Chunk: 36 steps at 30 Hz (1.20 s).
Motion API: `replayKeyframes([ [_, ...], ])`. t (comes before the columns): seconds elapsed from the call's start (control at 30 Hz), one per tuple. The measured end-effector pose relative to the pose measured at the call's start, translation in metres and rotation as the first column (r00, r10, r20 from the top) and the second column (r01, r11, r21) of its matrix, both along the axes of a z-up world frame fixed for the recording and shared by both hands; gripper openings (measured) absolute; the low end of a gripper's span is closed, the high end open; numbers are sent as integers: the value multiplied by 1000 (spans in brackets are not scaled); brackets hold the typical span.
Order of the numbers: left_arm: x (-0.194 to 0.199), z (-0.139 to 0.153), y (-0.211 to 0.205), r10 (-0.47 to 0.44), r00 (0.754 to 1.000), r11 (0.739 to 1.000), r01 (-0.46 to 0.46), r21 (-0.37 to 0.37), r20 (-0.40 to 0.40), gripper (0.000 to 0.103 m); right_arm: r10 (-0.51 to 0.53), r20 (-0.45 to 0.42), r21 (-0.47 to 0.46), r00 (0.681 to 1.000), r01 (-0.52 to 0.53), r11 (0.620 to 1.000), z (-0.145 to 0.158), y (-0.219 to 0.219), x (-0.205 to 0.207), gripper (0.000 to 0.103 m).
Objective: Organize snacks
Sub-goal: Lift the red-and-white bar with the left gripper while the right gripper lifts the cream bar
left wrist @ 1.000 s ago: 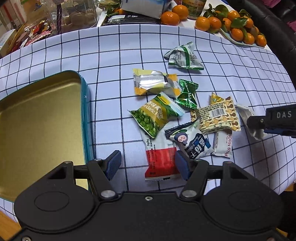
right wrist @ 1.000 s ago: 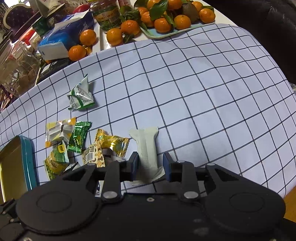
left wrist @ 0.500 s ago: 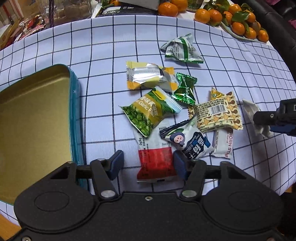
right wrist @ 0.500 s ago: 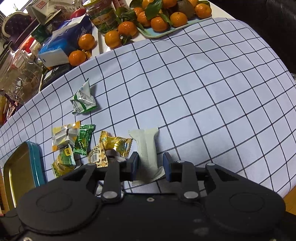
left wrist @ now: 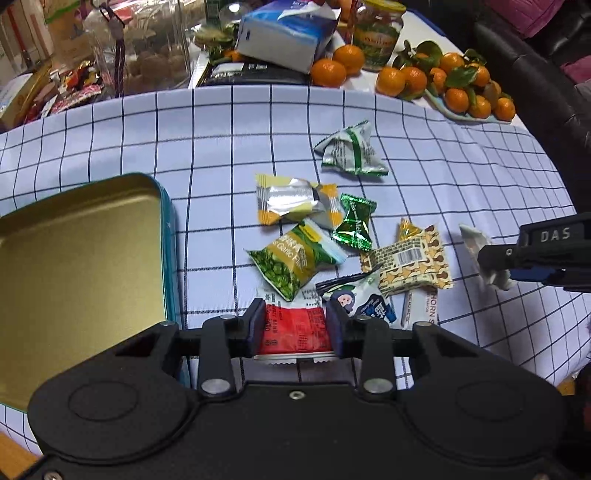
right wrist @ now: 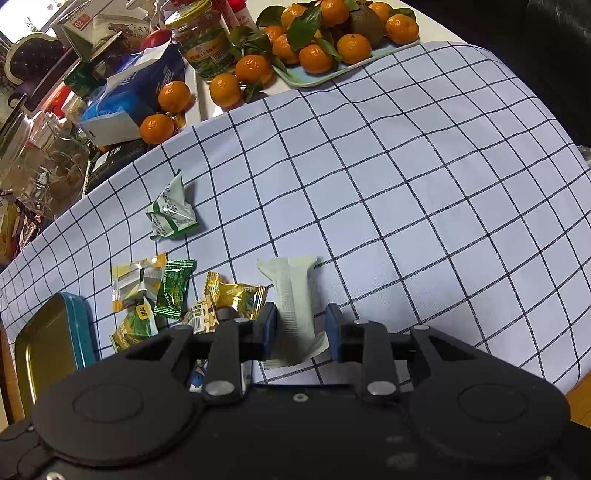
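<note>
My left gripper (left wrist: 295,325) points down at the near end of a red and white packet (left wrist: 295,330). Its jaws are closing, and both pads touch the packet's sides. Beyond it lie a green peas packet (left wrist: 291,258), a cartoon packet (left wrist: 354,299), a beige patterned packet (left wrist: 410,260), a green candy (left wrist: 354,221), a silver and yellow wrapper (left wrist: 295,199) and a green and white packet (left wrist: 351,151). An open teal tin (left wrist: 168,236) with a gold inside sits to the left. My right gripper (right wrist: 301,328) is shut on a long white packet (right wrist: 293,291).
The blue checked cloth (right wrist: 424,192) covers the table and drops off at the right and near edges. At the back stand a tray of tangerines (left wrist: 461,88), loose tangerines (left wrist: 328,72), a glass jar (left wrist: 376,40), a tissue pack (left wrist: 284,33) and a clear container (left wrist: 147,44).
The left jaws have come in from wide open onto the red and white packet, and that view has risen a little. The right gripper keeps the white packet.
</note>
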<state>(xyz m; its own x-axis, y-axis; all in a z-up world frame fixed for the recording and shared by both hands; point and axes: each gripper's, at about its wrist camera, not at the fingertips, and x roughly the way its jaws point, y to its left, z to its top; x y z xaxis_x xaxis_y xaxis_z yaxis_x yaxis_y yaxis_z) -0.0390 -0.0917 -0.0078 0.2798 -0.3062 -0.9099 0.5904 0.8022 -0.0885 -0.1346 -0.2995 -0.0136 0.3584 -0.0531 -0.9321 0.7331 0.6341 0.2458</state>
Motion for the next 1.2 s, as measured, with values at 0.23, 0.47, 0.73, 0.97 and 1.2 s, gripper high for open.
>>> replayKeyframes([
  [0.23, 5, 10, 10, 14, 1000, 999, -14, -39, 2, 21, 15, 2, -17, 1000, -15, 1000, 1, 5, 5, 31],
  [0.47, 12, -2, 12, 14, 997, 1000, -16, -27, -80, 32, 20, -18, -17, 1000, -20, 1000, -3, 5, 8, 31],
  [0.73, 2, -24, -1, -7, 996, 998, 12, 54, -88, 42, 43, -24, 6, 999, -43, 999, -7, 8, 9, 31],
  [0.97, 3, -33, -6, 1, 996, 997, 6, 79, -86, 51, 47, -61, 11, 997, -46, 999, -16, 6, 8, 31],
  [1.2, -4, -36, -15, -37, 997, 994, 44, 98, -71, 59, 60, -89, 29, 994, -58, 998, -27, 8, 9, 32],
])
